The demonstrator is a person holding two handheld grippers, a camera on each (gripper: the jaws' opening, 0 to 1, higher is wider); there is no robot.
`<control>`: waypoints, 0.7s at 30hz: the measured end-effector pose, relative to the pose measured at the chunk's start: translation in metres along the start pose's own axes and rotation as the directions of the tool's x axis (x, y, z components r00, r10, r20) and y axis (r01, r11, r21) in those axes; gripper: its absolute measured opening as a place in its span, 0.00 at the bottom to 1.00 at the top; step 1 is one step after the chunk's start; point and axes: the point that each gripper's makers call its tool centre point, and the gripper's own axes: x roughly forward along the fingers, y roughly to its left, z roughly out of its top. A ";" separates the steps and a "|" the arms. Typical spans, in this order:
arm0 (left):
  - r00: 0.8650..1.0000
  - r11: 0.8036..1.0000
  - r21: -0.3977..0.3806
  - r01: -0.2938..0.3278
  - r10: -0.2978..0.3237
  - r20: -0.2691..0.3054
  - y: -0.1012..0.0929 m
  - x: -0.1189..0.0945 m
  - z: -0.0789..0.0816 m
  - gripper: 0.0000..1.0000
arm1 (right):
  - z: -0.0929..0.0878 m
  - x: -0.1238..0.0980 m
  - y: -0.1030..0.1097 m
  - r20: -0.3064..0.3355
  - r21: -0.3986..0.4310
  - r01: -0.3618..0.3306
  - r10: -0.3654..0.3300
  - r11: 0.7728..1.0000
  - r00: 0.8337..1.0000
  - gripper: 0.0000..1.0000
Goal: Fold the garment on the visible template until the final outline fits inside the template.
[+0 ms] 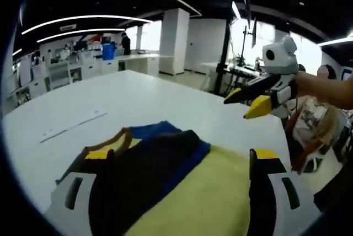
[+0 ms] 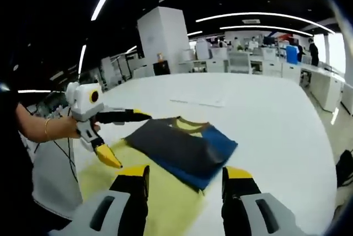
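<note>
A folded garment (image 1: 160,164) (image 2: 176,145), dark grey with a blue edge and a yellow neckline, lies on a pale yellow template sheet (image 1: 204,203) (image 2: 160,203) on the white table. My left gripper (image 1: 182,159) hovers open over the garment, its yellow-tipped jaws wide apart and holding nothing. It also appears at the left of the right gripper view (image 2: 134,140), open beside the garment's left edge. My right gripper (image 2: 186,172) stands open just above the sheet's near part, empty. Seen in the left gripper view, the right gripper (image 1: 236,109) is raised above the table to the right.
The white table (image 1: 154,92) (image 2: 265,109) stretches far beyond the garment, with a thin white strip (image 1: 71,125) (image 2: 197,102) lying on it. A person's hand (image 1: 320,87) and forearm (image 2: 44,128) hold the grippers. Desks, a pillar and chairs stand in the background.
</note>
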 end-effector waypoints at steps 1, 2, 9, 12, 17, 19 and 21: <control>1.000 1.000 0.000 0.001 -0.001 0.001 -0.001 -0.003 -0.001 0.99 | 0.000 0.003 -0.005 -0.007 -0.005 0.014 -0.014 1.000 1.000 0.47; 1.000 1.000 0.000 0.000 0.000 0.001 -0.001 -0.006 -0.002 0.99 | 0.000 0.005 -0.007 -0.015 -0.012 0.017 -0.018 1.000 1.000 0.46; 1.000 1.000 -0.020 0.007 -0.007 0.017 -0.006 -0.030 -0.006 0.99 | -0.002 0.022 -0.027 -0.069 -0.029 0.040 -0.042 0.999 0.997 0.38; 1.000 1.000 -0.017 0.004 -0.003 0.017 -0.008 -0.039 -0.008 0.98 | -0.004 0.030 -0.033 -0.096 -0.050 0.049 -0.054 0.998 0.994 0.35; 1.000 0.999 -0.032 -0.011 0.011 0.022 -0.006 -0.054 -0.011 0.98 | -0.007 0.046 -0.039 -0.125 -0.063 0.048 -0.056 0.997 0.991 0.32; 1.000 0.999 -0.033 -0.022 0.023 0.020 -0.005 -0.060 -0.012 0.97 | -0.008 0.053 -0.044 -0.135 -0.065 0.049 -0.057 0.997 0.989 0.30; 0.999 0.999 -0.032 -0.028 0.029 0.019 -0.004 -0.065 -0.013 0.97 | -0.009 0.060 -0.049 -0.143 -0.062 0.048 -0.057 0.997 0.988 0.27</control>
